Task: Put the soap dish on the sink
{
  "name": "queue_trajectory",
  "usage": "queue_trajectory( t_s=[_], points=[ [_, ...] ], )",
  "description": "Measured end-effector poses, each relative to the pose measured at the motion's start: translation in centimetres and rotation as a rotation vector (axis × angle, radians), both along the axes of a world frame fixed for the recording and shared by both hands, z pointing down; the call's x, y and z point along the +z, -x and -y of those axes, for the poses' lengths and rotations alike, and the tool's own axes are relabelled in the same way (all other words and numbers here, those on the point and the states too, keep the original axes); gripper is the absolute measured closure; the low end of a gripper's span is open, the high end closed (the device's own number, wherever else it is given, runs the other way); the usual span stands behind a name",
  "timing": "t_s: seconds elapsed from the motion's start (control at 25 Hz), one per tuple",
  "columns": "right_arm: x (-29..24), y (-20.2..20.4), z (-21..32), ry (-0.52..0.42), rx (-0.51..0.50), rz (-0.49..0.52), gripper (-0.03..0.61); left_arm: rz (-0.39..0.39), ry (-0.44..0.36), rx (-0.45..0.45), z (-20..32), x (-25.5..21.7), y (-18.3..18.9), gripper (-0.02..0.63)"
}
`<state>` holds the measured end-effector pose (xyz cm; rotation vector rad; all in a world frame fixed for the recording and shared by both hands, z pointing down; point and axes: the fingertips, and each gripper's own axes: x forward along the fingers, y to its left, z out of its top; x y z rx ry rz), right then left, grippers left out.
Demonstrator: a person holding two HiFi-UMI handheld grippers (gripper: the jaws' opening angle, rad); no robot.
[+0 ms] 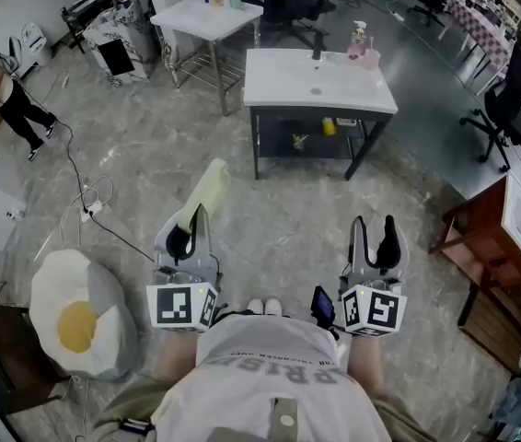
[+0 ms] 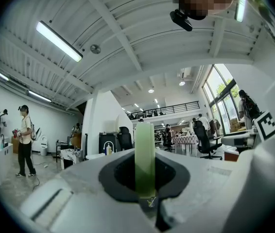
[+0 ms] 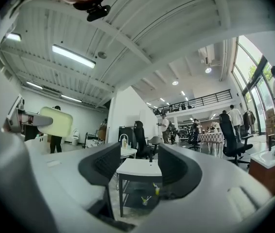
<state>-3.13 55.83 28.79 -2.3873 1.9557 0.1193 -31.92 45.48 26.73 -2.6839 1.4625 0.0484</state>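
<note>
A pale green soap dish (image 1: 209, 188) sticks up and forward out of my left gripper (image 1: 195, 215), which is shut on its lower end. In the left gripper view the soap dish (image 2: 145, 154) stands edge-on between the two dark pads. From the right gripper view the soap dish (image 3: 55, 122) shows flat-on at the left. My right gripper (image 1: 375, 225) is open with nothing between its fingers. Both grippers are level near my body. The white sink (image 1: 319, 83) on a dark frame stands ahead across the floor, well away from both, and the sink (image 3: 139, 168) appears between the right jaws.
A faucet (image 1: 317, 50) and a pink bottle (image 1: 359, 42) stand at the sink's far edge. A second white table (image 1: 207, 15) is behind it to the left. An egg-shaped cushion (image 1: 77, 315) lies at my left, a wooden cabinet (image 1: 492, 239) at my right, a cable (image 1: 92, 208) on the floor.
</note>
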Motion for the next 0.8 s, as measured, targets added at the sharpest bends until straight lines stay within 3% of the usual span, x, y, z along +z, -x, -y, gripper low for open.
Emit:
queue_trajectory(
  t_s=[0.4, 0.8],
  points=[
    [0.2, -1.0, 1.9, 0.03, -0.036, -0.018, 0.336, 0.03, 0.048, -0.007, 2.0, 0.9, -0.6, 0.594],
    [1.3, -1.0, 8.5, 0.047, -0.003, -0.031, 0.336, 0.02, 0.055, 0.035, 9.7, 2.4, -1.0, 0.592]
  ],
)
